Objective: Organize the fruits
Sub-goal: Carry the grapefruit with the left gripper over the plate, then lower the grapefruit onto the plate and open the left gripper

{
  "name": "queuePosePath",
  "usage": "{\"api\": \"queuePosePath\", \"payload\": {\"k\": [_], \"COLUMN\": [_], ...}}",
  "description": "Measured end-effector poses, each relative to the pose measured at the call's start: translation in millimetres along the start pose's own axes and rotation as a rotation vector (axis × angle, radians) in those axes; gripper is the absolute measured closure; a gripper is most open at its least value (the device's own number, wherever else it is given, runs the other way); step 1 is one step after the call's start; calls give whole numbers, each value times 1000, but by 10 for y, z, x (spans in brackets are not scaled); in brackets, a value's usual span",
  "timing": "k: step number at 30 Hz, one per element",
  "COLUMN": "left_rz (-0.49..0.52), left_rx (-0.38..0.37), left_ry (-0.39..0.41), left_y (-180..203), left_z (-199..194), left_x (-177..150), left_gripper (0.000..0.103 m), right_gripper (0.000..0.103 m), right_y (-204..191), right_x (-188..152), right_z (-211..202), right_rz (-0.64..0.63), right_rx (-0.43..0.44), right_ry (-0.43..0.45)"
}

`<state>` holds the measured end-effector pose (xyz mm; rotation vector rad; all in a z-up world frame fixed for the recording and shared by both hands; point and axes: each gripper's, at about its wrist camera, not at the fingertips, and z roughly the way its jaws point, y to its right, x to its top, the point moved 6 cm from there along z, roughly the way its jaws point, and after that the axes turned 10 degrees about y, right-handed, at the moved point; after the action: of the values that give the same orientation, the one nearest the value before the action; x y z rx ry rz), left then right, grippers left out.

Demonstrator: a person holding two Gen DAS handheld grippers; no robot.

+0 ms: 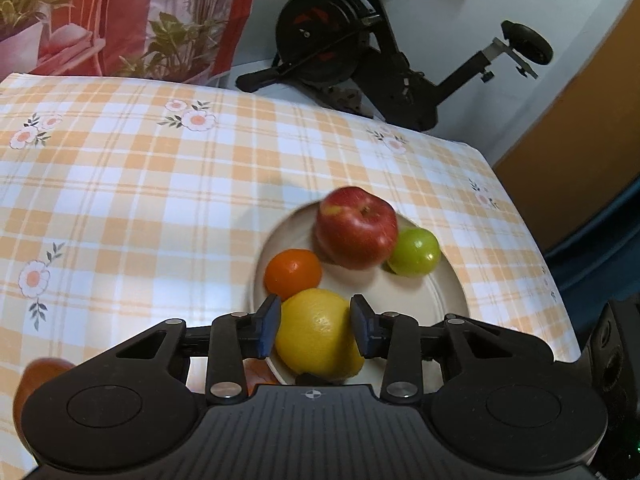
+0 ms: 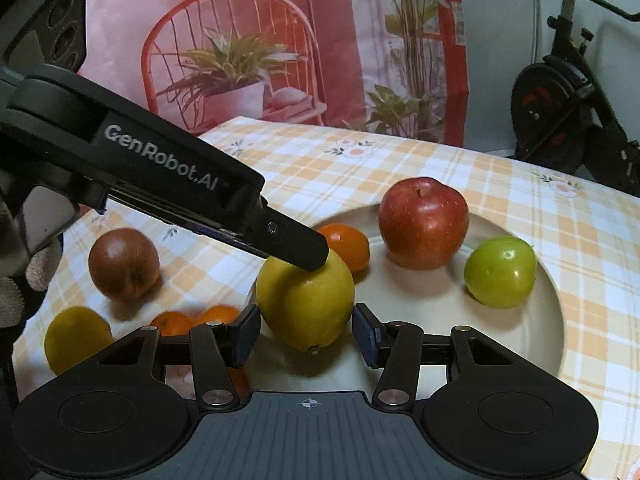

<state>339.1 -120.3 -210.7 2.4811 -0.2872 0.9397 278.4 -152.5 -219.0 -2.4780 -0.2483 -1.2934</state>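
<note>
White lettering "GenRobot.AI" runs along the black side of the left claw (image 2: 298, 250).

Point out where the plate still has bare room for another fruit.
The plate is bare on its near right, below the green apple and right of the lemon. Its left side is crowded: lemon, orange and red apple sit close.

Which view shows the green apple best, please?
The right wrist view: the green apple sits whole and sharp on the plate, apart from the red apple. In the left wrist view it is farther off and partly hidden behind the red apple.
</note>
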Motion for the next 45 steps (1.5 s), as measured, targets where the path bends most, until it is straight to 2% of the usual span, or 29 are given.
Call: {"api": "queuePosePath", "payload": {"k": [6,16,18,20,32,39,45], "left_rz": [19,42,39,35,28,46,59], "left_rx": [23,18,20,25,24,43,75], "left_ry": [16,23,25,27,51,69,91], "left_y": [-18,21,18,15,22,-6,-98], "left_z": [28,65,69,63,-27,-143,-305], "left_x": [75,74,78,77,117,120,98], "left_gripper": [63,63,63,63,64,63,63], "right_gripper": [56,56,67,70,71,66,65], "right_y": [-3,23,17,25,24,8,-26], "right_x": [75,46,24,16,58,24,-8], "right_z": [56,-46,-64,-63,-15,-41,-134], "right_rz": [-5,13,7,2,37,44,45], "right_rx": [4,-4,1,-13,-25,-45,-54], "right_ry": [19,23,17,20,69,47,53]}}
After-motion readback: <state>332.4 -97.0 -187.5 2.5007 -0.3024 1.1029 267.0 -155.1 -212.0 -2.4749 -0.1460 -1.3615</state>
